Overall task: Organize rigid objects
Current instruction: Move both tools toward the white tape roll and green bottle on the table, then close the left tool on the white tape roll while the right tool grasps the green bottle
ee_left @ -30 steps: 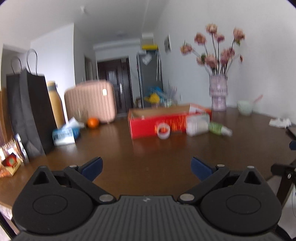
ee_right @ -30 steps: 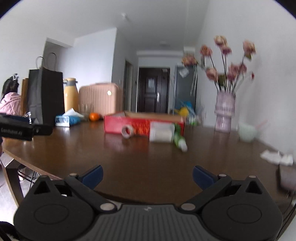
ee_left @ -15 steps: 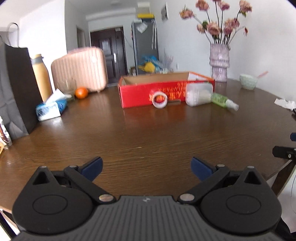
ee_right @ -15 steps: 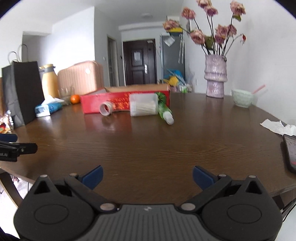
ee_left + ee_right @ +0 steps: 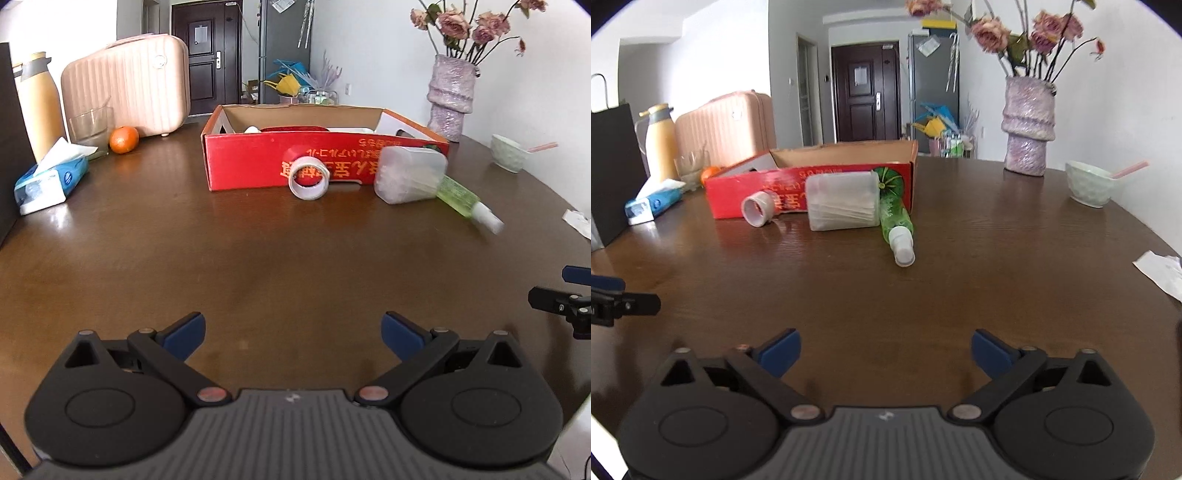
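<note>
Over the last second both grippers had swung in across the dark brown wooden table (image 5: pixel 258 258) and tipped downward, so the cluttered far side that had sat small and blurred in both views now lay close and sharp.

The left gripper (image 5: pixel 291 326) hung low over bare wood with its blue-padded fingers (image 5: pixel 184 328) spread wide and nothing between them. The right gripper (image 5: pixel 886 345) was likewise over bare table; its jaws had just been closing a little from their widest, yet they stood well apart with nothing between them.

The things to be sorted lay together against the near wall of the open red cardboard box (image 5: pixel 258 162): a white roll of tape (image 5: pixel 308 177) stood on edge touching that wall, a translucent lidded plastic container (image 5: pixel 842 201) lay on its side beside it, and a green spray bottle with a white cap (image 5: pixel 895 225) lay next to the container, cap pointing toward the cameras. The box already held a few items, though what they were could not be made out from this low angle.

Nothing had been gripped yet, so this read as the close of an approach rather than a pick. The right gripper faced the bottle and container most directly, the left the tape, which suggested those as the likely first targets for lifting into the box.
</note>
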The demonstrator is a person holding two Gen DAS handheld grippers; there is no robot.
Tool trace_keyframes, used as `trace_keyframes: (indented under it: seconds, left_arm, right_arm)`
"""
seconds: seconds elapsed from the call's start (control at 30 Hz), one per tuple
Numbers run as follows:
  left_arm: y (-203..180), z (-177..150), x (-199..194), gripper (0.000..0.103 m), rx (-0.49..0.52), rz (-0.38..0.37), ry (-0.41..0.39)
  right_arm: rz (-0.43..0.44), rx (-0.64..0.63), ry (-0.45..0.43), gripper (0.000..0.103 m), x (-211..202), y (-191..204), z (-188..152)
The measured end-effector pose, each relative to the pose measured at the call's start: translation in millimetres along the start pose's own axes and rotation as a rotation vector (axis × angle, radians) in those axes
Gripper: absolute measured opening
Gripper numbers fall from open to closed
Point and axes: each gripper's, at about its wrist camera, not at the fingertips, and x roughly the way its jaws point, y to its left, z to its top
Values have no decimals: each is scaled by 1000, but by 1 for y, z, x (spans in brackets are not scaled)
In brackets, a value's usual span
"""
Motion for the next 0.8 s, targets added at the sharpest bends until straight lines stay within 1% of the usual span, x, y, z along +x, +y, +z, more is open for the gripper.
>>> trace_keyframes:
  seconds: [0.03, 0.07, 0.2, 0.23, 0.3, 0.43, 0.47, 0.53, 0.57, 0.63, 0.67, 0.73, 0.8]
  left_arm:
    - [1, 5, 7, 103, -1, 2, 8]
    - [1, 10, 13, 103, -5, 2, 16]
    - [4, 31, 38, 103, -17, -26, 27]
    - [3, 36, 44, 103, -15, -23, 30]
    - [0, 44, 56, 101, -9, -21, 30]
    - [-3, 63, 80, 96, -17, -38, 41]
    - [-3, 69, 87, 94, -26, -44, 48]
    - [-2, 79, 99, 89, -43, -61, 65]
    - [-2, 84, 105, 86, -48, -66, 74]
    - [-2, 92, 116, 83, -53, -74, 81]
    - [-2, 98, 121, 79, -57, -75, 83]
    - [-1, 107, 131, 77, -69, -82, 86]
    - [0, 115, 141, 76, -76, -86, 87]
  right_arm:
    - [8, -5, 21, 94, 15, -2, 10]
    - [8, -5, 21, 92, 15, -2, 10]
    - [21, -41, 35, 90, 41, -3, 32]
    - [22, -51, 38, 89, 47, -4, 38]
    - [25, -63, 49, 84, 62, -6, 48]
    - [30, -62, 64, 79, 90, -11, 69]
    - [33, -64, 64, 78, 96, -12, 74]
    - [36, -64, 68, 72, 108, -15, 82]
    - [42, -61, 73, 68, 113, -16, 86]
    - [58, -50, 85, 62, 125, -20, 94]
    - [61, -45, 91, 59, 129, -21, 98]
    - [61, -51, 94, 56, 136, -21, 104]
    - [54, -58, 98, 49, 144, -22, 109]
